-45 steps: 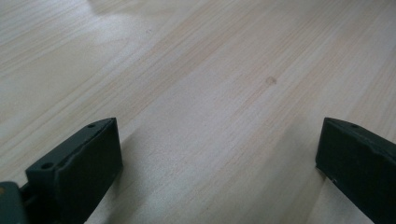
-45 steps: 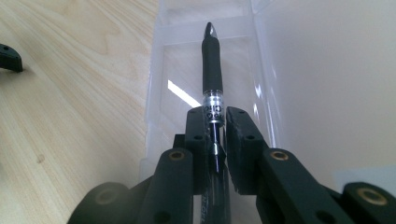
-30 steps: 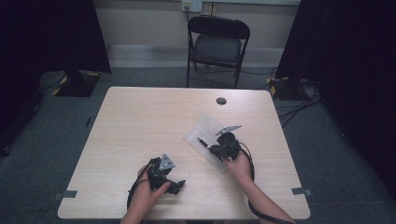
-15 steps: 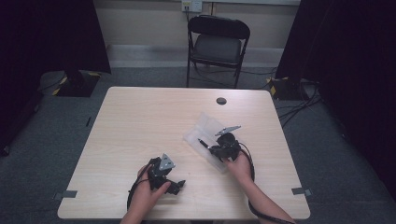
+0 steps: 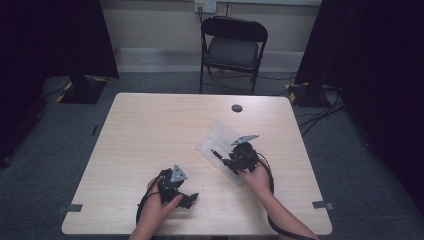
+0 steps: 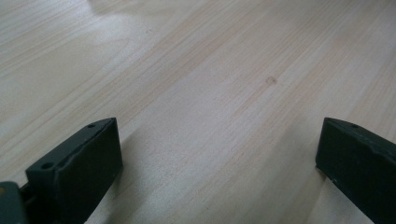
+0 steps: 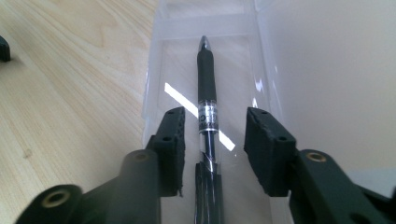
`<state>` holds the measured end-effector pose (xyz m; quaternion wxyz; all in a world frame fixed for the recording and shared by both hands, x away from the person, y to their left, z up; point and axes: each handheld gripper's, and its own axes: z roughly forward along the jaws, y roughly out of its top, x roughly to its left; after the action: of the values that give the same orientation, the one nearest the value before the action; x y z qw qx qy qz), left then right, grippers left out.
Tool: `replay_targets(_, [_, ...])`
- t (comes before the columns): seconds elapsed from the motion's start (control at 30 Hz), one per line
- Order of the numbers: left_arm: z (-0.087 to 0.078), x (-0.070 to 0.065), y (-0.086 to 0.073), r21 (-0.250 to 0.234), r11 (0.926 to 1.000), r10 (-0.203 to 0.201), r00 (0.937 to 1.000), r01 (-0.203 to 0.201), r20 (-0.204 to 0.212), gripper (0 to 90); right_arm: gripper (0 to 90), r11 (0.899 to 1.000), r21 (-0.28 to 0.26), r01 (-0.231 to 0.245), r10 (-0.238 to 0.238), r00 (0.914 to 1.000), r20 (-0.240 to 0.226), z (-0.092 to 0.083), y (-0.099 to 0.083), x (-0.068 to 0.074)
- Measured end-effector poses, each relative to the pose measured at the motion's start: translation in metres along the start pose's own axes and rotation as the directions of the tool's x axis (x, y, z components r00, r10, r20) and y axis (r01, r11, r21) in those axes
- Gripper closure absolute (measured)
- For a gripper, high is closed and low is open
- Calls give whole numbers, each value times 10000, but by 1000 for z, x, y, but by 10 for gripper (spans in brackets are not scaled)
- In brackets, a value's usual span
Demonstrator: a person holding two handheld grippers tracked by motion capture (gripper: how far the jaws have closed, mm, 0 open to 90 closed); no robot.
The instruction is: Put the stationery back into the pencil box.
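Lying in the clear plastic case (image 7: 205,70) on the table (image 5: 150,130), the pen (image 7: 207,88) looks light, stiff, slippery; grip its rubber sleeve. The right gripper's (image 7: 212,140) jaws have just been opening, the pen loose between them. The left gripper (image 6: 215,154) gapes empty.
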<state>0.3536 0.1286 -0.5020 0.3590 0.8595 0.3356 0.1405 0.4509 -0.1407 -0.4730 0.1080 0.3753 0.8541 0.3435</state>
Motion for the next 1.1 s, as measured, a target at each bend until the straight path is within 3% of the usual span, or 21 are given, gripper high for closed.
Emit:
replay_targets(0.33, [0,0,0,-2,10000,-3,10000,3,0,0,338,9988,-211,451,-459,9983,-368,-8,7,11])
replay_targets(0.5, [0,0,0,-3,10000,-9,10000,9,0,0,227,9990,-250,376,-390,9976,-578,-10,9,13])
replay_targets(0.83, [0,0,0,2,10000,-12,10000,12,6,0,208,9959,-652,633,-698,9923,-1024,-21,6,19])
replay_targets(1.1, [0,0,0,27,10000,-25,10000,25,10,0,160,9956,-647,684,-774,9859,-1483,-32,0,25])
